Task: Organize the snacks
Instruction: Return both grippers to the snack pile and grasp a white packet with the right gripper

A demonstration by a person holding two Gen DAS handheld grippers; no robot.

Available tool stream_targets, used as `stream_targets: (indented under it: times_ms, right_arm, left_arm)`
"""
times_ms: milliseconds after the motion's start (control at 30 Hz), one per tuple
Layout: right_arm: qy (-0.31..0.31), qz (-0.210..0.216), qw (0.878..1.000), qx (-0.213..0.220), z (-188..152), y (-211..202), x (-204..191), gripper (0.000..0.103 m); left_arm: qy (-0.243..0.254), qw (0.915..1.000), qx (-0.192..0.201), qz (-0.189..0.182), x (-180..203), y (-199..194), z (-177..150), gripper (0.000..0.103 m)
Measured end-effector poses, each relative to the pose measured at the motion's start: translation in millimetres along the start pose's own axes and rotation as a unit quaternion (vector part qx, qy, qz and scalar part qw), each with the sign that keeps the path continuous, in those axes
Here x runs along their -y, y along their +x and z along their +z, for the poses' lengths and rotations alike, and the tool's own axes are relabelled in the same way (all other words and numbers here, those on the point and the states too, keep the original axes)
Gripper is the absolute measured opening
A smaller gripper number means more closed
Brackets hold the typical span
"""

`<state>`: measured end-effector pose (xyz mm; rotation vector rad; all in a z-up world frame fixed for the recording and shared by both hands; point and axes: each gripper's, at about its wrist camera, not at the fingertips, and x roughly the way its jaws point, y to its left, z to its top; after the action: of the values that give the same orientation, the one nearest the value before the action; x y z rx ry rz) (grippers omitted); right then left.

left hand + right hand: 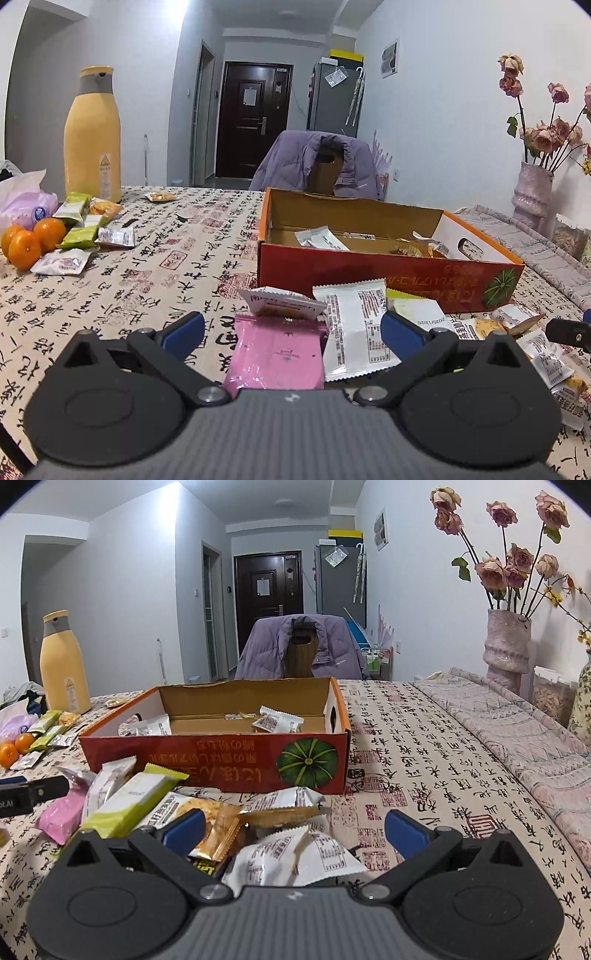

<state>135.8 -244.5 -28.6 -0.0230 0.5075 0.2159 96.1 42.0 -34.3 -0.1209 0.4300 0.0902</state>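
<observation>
A red and orange cardboard box (369,273) stands on the table with a few snack packets inside; it also shows in the right wrist view (221,755). My left gripper (291,332) is open, low over a pink packet (275,354) and a white packet (354,332) that lie between its fingers. My right gripper (293,829) is open over a pile with a white packet (295,860) and an orange packet (221,834). A green and white bar (129,801) lies left of it. More packets (81,229) lie at the far left.
A yellow bottle (92,136) stands at the back left, with oranges (27,240) and a tissue pack (26,206) near it. A vase of roses (508,646) stands at the right. A chair with a purple jacket (317,162) is behind the table.
</observation>
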Motion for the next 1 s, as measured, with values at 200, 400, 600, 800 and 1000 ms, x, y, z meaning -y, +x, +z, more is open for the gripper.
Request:
stream_targets:
  times_ms: [200, 400, 600, 800, 1000]
  right_arm:
    - [0.002, -0.004, 1.0, -0.014, -3.0, 4.0, 1.5, 0.103]
    - [-0.008, -0.014, 0.999, -0.035, -8.6, 13.4, -1.5, 0.094]
    - [-0.061, 0.003, 0.998, -0.035, -14.5, 10.6, -19.3, 0.049]
    - [-0.066, 0.009, 0.996, -0.06, -17.6, 21.2, -24.9, 0.048]
    - [-0.058, 0.017, 0.997, -0.055, -19.6, 20.5, -23.9, 0.036]
  left_arm:
    - [0.007, 1.0, 0.0, -0.004, 4.4, 1.0, -2.2, 0.103]
    - [0.006, 1.0, -0.003, -0.006, 4.1, 2.2, -3.1, 0.103]
    - [0.005, 0.9999, -0.007, -0.006, 4.0, 3.4, -3.5, 0.103]
    - [0.004, 0.9999, -0.008, -0.006, 3.9, 3.5, -3.6, 0.103]
    - [0.003, 0.9999, -0.007, -0.007, 3.9, 3.0, -3.8, 0.103]
